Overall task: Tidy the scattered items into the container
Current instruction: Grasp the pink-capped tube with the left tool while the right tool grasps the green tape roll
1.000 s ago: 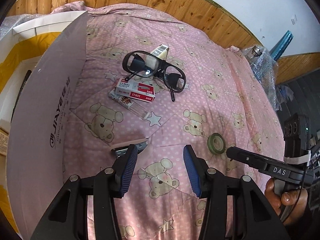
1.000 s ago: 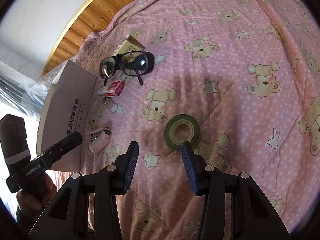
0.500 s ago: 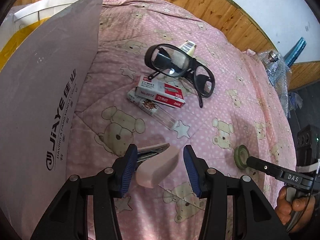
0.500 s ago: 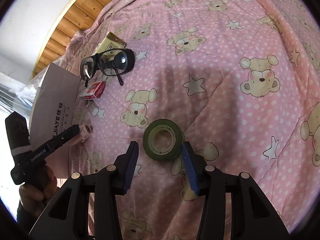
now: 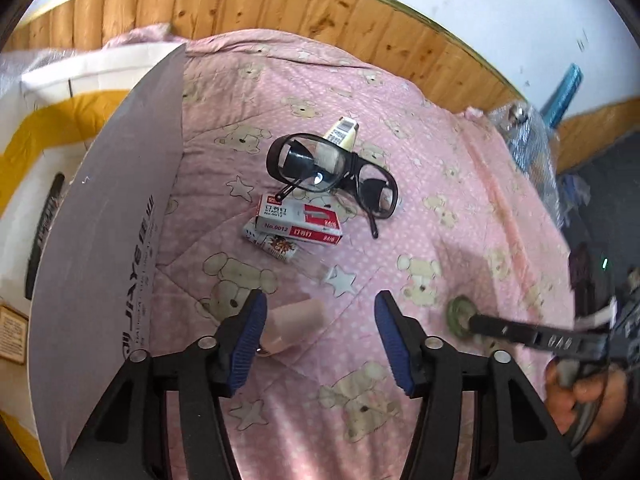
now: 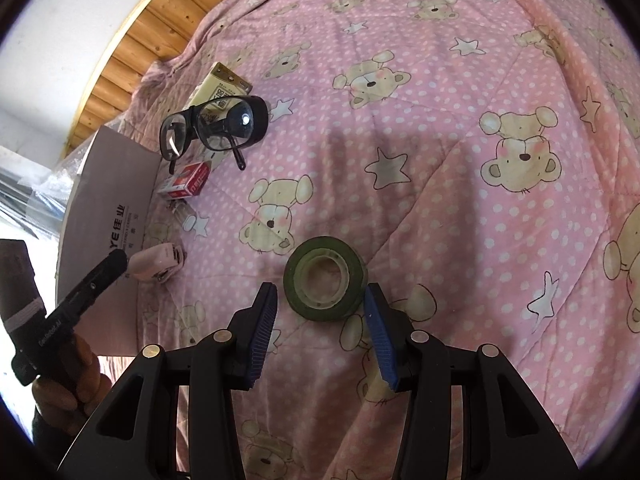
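On the pink bear-print quilt (image 6: 460, 128): everything below is placed relative to the grey cardboard box (image 5: 112, 240), which stands at the quilt's left edge.
Left gripper (image 5: 320, 332): close beside the box wall, jaws spread wide and clamped on nothing.
Pink stapler (image 5: 294, 322): lying on the quilt just beside the box, between the left gripper's blue pads but nearer the left one; contact with that pad cannot be told.
Right gripper (image 6: 320, 320): well away from the box, jaws apart and empty.
Green tape roll (image 6: 325, 278): flat on the quilt, well apart from the box, just ahead of the right gripper's fingertips and not yet between them.
Staple packet (image 5: 300, 226): red and white, near the box, resting on a smaller printed packet (image 5: 274, 244).
Black goggles (image 5: 332, 172): farther from the box than the staple packet, one temple tip touching it.
Cream barcode box (image 5: 342, 132): partly under the goggles on their far side.
Box contents: hidden by its wall.
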Tool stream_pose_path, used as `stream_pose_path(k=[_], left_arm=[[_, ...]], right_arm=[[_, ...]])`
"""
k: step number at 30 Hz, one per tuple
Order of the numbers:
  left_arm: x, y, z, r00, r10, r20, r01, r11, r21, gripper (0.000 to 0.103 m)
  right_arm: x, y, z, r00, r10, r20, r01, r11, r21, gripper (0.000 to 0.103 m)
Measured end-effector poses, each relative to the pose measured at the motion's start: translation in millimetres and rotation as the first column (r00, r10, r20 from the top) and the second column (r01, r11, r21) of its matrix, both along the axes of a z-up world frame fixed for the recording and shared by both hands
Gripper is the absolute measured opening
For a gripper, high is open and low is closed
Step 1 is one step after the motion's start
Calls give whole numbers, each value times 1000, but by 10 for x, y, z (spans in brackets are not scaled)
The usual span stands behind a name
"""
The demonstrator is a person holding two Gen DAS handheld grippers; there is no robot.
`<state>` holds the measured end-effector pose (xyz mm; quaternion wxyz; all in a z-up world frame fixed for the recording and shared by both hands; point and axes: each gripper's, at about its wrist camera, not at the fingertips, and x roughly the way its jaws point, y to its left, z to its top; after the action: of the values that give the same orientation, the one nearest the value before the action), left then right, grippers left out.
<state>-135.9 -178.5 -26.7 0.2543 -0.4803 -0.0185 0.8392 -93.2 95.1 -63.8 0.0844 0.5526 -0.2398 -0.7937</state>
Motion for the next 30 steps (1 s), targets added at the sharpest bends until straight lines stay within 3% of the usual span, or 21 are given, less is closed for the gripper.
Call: stream_pose_path(k=[8,9,11,13,17,21,25,28,30], left_arm=[[57,139,-160,998,-13,-69,4,992,-124,59],[30,139,-170,999,1,-50,-7,994,-113,51],[-104,50,-254,990,67,123,-69,998,7,38],[-179,-73,-332,954,131,271,-168,979,119,37],[-133,-20,-242,975,127,183,-137,989,46,38],[-8,83,-166,996,43,74,-41,999,-33,52],[118,256,-150,997,-74,-25,71,990,-118,55],[88,288,-239,996,-80,-36,73,984,-164,55],[27,225,-294,999,-46,-9,45,989,-143,55]], right_arm=[[6,-32,-5,1000,26,-10,-26,999,26,47],[6,-47,17,999,36,-21,-35,998,52,41],[1,-81,57,998,53,-44,-50,995,84,38],[-13,-103,66,997,62,-54,-57,994,90,38],[-26,-73,45,998,41,-56,-38,997,68,38],[-33,12,-7,999,7,-51,-5,999,43,41],[-59,-23,-12,998,17,-61,-13,998,57,43],[-83,-194,63,993,85,-86,-75,991,111,34],[-86,-305,124,986,123,-114,-107,985,136,34]])
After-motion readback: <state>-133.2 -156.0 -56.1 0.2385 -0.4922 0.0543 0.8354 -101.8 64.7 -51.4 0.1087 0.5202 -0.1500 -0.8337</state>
